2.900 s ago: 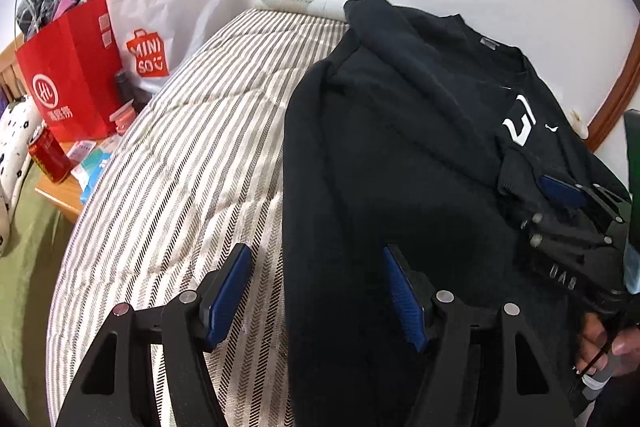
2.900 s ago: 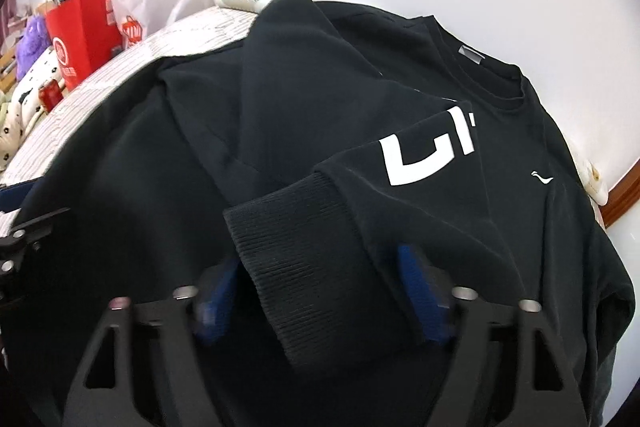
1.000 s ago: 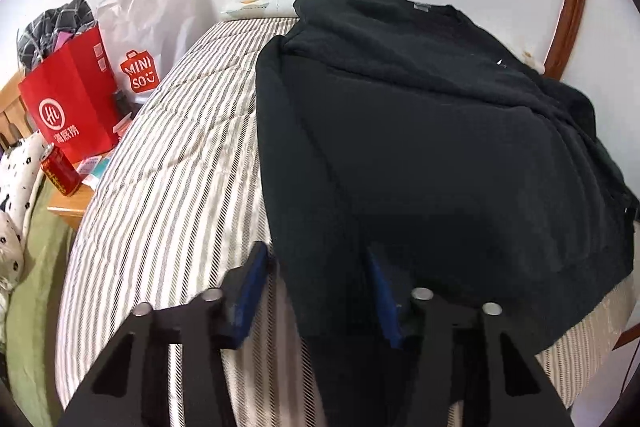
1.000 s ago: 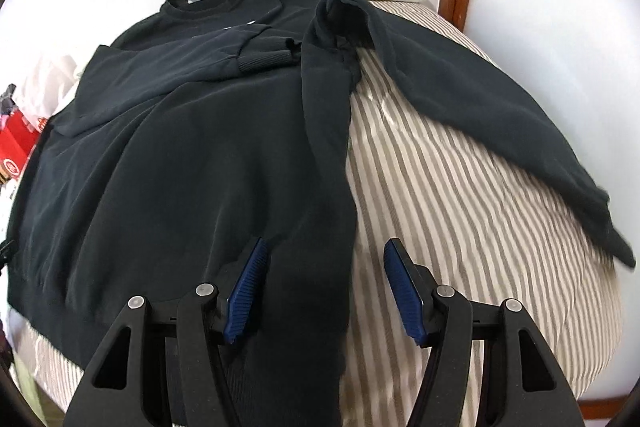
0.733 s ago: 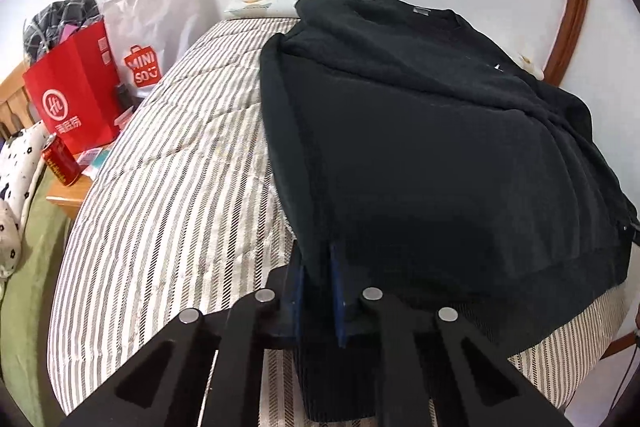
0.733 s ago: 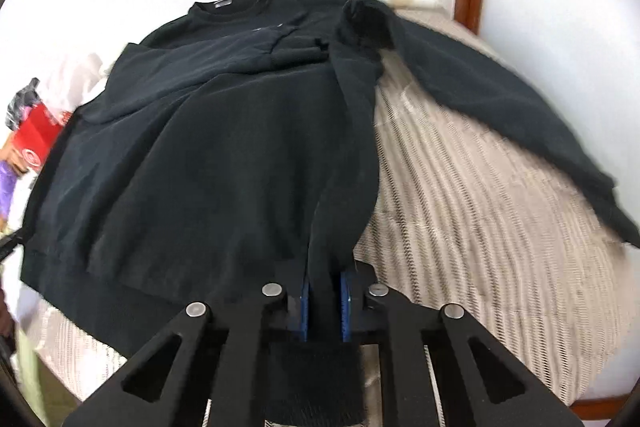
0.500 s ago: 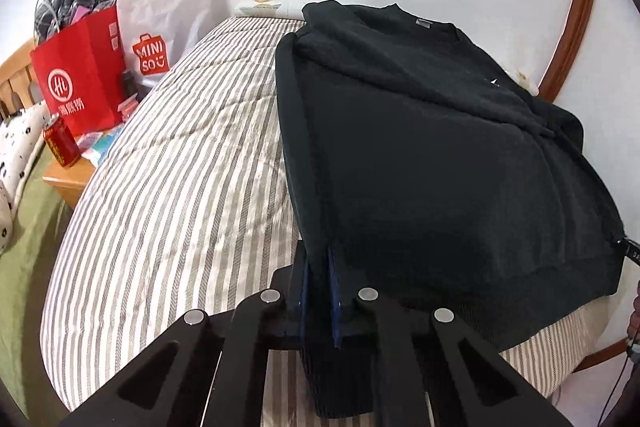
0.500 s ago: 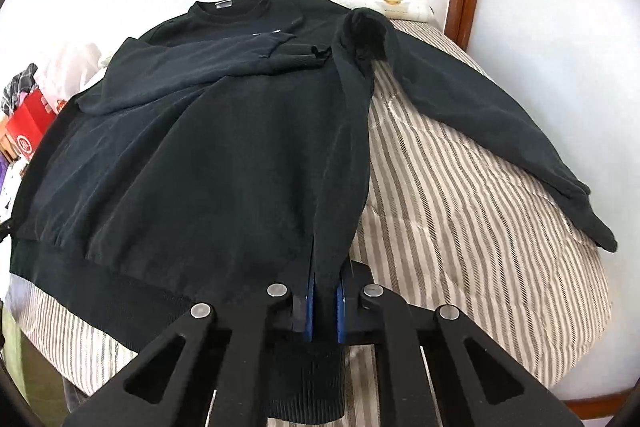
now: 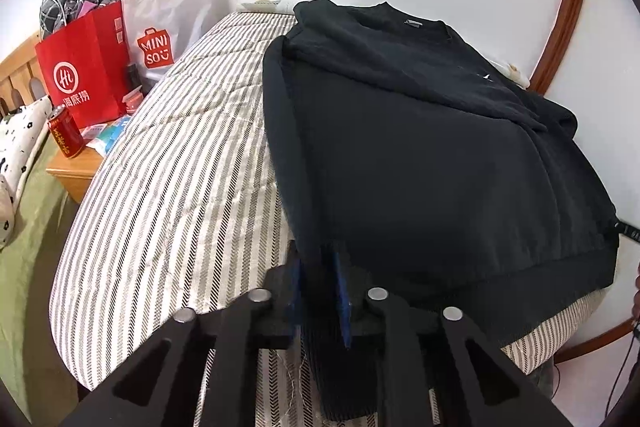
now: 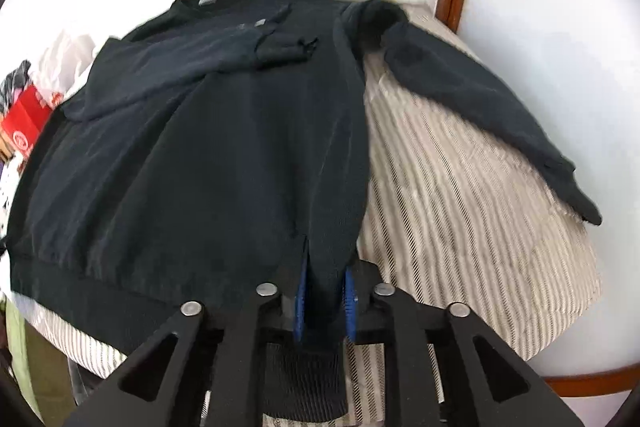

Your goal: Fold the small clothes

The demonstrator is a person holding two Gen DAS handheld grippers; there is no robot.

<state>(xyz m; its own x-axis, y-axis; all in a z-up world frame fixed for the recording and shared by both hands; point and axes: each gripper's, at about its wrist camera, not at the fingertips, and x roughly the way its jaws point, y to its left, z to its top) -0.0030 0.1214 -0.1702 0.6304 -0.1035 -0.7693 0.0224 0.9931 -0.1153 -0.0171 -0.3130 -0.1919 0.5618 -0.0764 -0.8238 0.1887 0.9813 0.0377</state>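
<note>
A black sweatshirt (image 9: 432, 147) lies on the striped mattress (image 9: 180, 155), collar toward the wall. My left gripper (image 9: 320, 283) is shut on its bottom hem at the left corner. My right gripper (image 10: 324, 303) is shut on the sweatshirt (image 10: 224, 155) hem at the right corner. One sleeve (image 10: 192, 67) is folded across the chest. The other sleeve (image 10: 480, 111) stretches out to the right over the mattress (image 10: 472, 227). The hem hangs a little over the near mattress edge.
A red paper bag (image 9: 84, 67) and a white Miniso bag (image 9: 168, 27) stand left of the mattress on a small wooden table (image 9: 76, 167) with a red can (image 9: 64, 137). A white wall and a brown curved frame (image 9: 564, 11) lie behind and right.
Both grippers moved to the sweatshirt's bottom corners and closed on the hem. Since then the hem has been lifted and drawn slightly toward me.
</note>
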